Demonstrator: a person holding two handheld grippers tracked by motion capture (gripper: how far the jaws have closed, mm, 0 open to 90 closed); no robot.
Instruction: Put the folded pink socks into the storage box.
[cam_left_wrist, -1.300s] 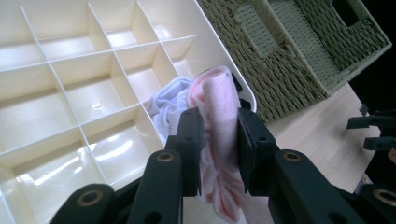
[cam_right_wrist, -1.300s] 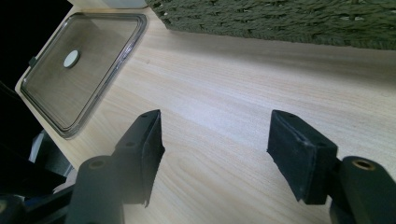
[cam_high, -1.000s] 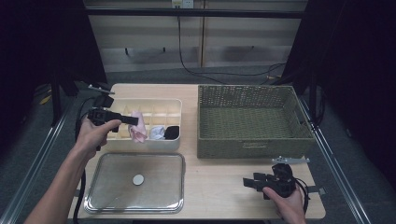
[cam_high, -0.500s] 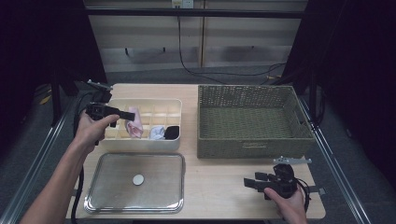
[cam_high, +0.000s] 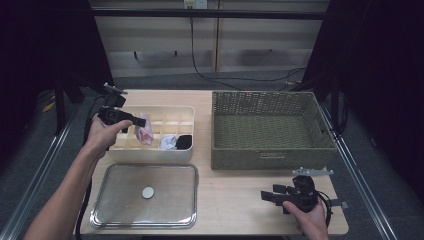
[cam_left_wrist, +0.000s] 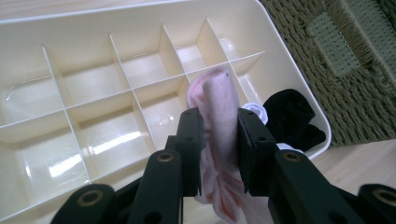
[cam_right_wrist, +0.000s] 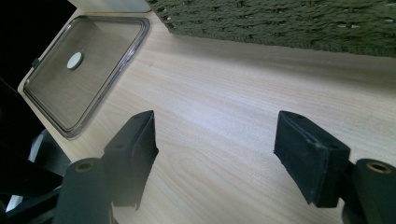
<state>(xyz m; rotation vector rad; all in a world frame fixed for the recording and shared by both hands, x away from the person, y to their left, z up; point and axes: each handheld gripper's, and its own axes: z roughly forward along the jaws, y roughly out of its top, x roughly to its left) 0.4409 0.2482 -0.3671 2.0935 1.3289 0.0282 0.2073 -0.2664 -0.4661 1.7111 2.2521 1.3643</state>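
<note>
My left gripper (cam_high: 136, 120) is shut on a pale pink sock (cam_high: 145, 132), which hangs over the cream divided box (cam_high: 150, 156). In the left gripper view the pink sock (cam_left_wrist: 219, 93) is pinched between the two black jaws of the gripper (cam_left_wrist: 219, 128), above empty compartments of the box (cam_left_wrist: 84, 51). A white sock (cam_high: 168, 142) and a black sock (cam_high: 184, 141) lie in the front right compartments. My right gripper (cam_high: 269, 195) rests low at the near right of the table, open; its jaws have just been opening, with nothing between them (cam_right_wrist: 215, 144).
A large woven green basket (cam_high: 270, 159) stands right of the box. A clear lid (cam_high: 120, 200) with a white round knob (cam_high: 148, 192) lies flat near the front left. Bare wood lies between the lid and my right gripper. The table's edges drop off to dark floor.
My left gripper has shifted slightly away from the person with the pink sock still in it. The right hand has stayed where it was.
</note>
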